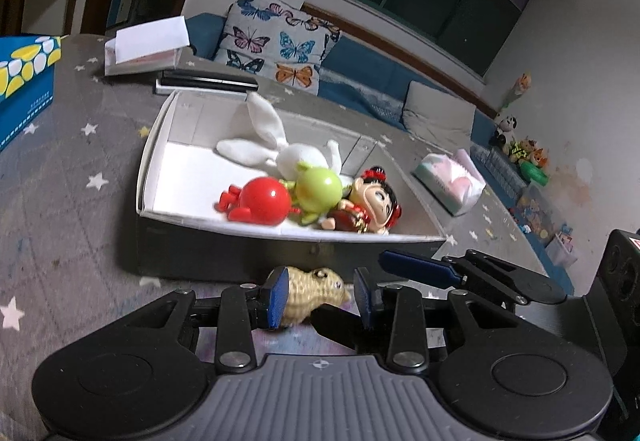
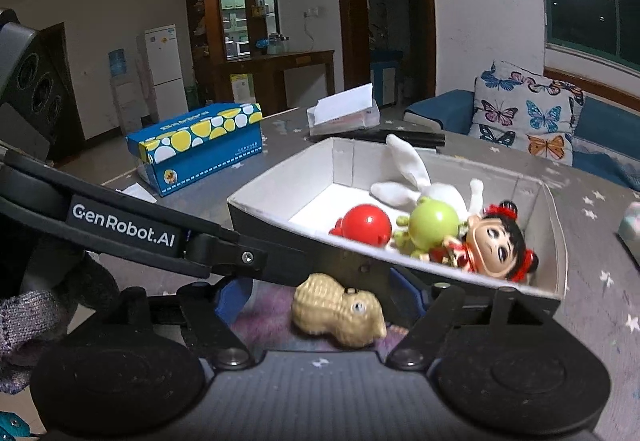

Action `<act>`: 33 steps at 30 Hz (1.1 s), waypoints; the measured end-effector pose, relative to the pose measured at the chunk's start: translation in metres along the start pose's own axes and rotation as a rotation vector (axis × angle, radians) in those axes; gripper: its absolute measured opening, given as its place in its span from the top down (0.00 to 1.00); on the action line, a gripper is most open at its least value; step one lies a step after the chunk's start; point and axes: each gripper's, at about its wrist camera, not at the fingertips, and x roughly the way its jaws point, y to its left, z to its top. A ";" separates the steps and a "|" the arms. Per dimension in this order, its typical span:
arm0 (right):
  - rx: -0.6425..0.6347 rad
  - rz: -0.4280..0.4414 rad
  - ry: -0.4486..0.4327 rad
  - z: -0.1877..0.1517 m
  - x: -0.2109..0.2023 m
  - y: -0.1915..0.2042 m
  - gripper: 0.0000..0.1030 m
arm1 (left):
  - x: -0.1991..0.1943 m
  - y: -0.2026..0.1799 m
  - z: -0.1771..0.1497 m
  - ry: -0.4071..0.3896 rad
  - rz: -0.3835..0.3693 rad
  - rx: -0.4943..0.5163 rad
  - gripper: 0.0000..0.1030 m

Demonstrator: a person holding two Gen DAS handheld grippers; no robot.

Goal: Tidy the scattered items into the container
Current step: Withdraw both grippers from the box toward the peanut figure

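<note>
Item: ribbed tan peanut toy [image 2: 340,311], lying on my star-print cloth [image 1: 72,169] before the white-lined box [image 1: 280,235]. Both my left gripper [image 1: 320,295] and right gripper [image 2: 326,291], blue-padded, stand open around it. I read "GenRobot.AI" on the black arm [image 2: 124,229].

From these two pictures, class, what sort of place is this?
Most likely a home living room: a butterfly cushion on a blue sofa, a fridge in the background, and a box of toys on the table.

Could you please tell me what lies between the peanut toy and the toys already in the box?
Only the box's dark near wall; the peanut toy lies outside, at its foot, clearest in the right wrist view.
</note>
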 end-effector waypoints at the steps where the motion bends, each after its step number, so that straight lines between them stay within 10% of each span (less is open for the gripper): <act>1: 0.008 0.001 0.002 -0.003 -0.001 0.000 0.25 | 0.000 0.001 -0.002 0.004 0.003 0.000 0.63; 33: 0.128 -0.079 0.076 -0.047 0.000 0.001 0.21 | 0.010 0.010 -0.034 0.088 0.046 -0.015 0.63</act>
